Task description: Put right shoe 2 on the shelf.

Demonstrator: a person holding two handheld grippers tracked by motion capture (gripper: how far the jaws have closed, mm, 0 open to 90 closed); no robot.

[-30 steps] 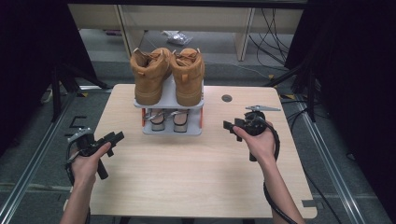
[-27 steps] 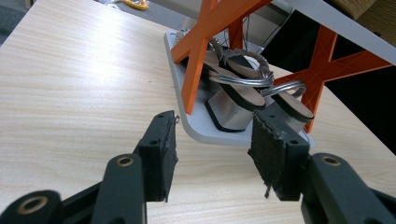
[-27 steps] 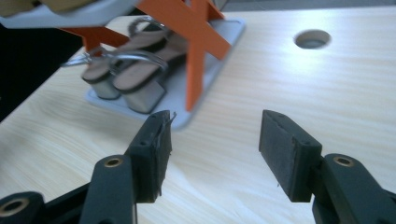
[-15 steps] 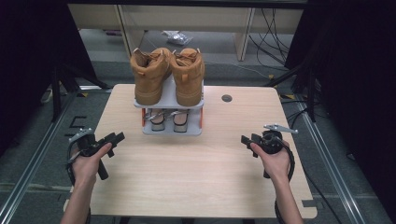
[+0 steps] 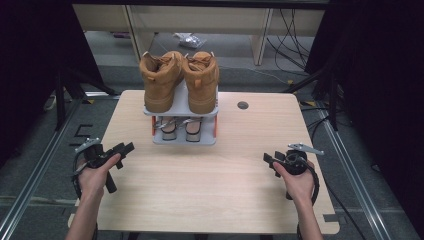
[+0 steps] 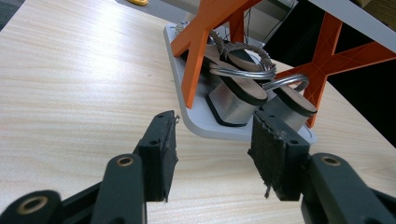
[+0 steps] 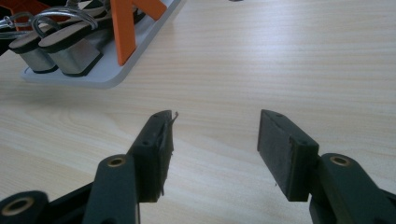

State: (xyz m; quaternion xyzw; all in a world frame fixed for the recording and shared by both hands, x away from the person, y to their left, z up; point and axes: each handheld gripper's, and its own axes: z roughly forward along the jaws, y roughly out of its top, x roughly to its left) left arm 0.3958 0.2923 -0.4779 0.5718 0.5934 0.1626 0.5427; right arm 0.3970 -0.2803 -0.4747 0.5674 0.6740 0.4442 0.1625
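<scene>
No text, label, brand, number or sign can be read on the boots [image 5: 180,80], the shoe rack [image 5: 184,137] or the table [image 5: 210,185].

Desk [image 5: 210,190] evenly lit from above; surroundings left dark. Soft glare seen on wood; near fingers [image 7: 154,154] slightly blurred.

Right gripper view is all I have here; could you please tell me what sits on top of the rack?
Observer: A pair of tan boots stands on the top shelf of the rack.
Operator: Thank you. Where is the other gripper?
Observer: The left gripper is by the left edge of the table, with its jaws open and aimed at the rack.
Operator: Is it holding anything?
Observer: No, nothing is between its jaws.
</scene>
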